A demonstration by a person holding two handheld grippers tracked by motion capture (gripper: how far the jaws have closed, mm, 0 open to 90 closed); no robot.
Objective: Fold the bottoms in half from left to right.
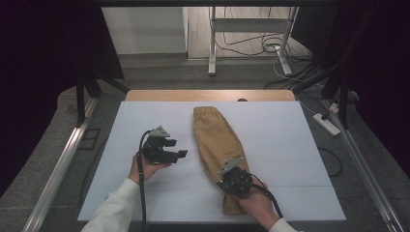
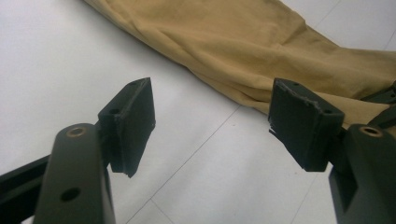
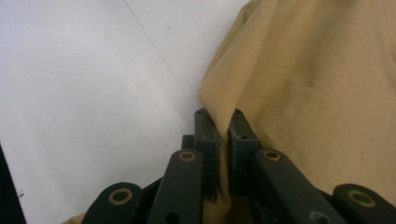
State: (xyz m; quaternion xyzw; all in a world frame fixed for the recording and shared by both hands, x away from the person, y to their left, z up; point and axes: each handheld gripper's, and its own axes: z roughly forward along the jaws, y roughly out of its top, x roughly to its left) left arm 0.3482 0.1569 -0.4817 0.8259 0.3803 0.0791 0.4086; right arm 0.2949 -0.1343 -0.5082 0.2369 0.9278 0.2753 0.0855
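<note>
A tan folded garment (image 1: 218,145), probably a pair of trousers with its elastic waistband toward the far edge, lies lengthwise on the white sheet (image 1: 290,140) that covers the bench, a little right of the middle, its near end close to the near edge. The right gripper (image 1: 232,178) sits on the garment's near part, and in the right gripper view its jaws are clamped together on a fold of the cloth at the garment's edge (image 3: 219,116), the fabric pinched between the two pads. The left gripper (image 1: 180,149) hangs just left of the garment, apart from it; in the left gripper view its jaws stand wide with nothing between them, the bare sheet below and the cloth's long edge (image 2: 243,93) just beyond the tips. The step in hand looks like taking hold of the garment for a fold or a smoothing pull: one side is gripped, the other not yet. The next move probably calls for the left gripper to go forward to the cloth's near long edge, get one pad under a layer and close on it, so both hands can lift together; catching only the top layer could let the fold slip open.
</note>
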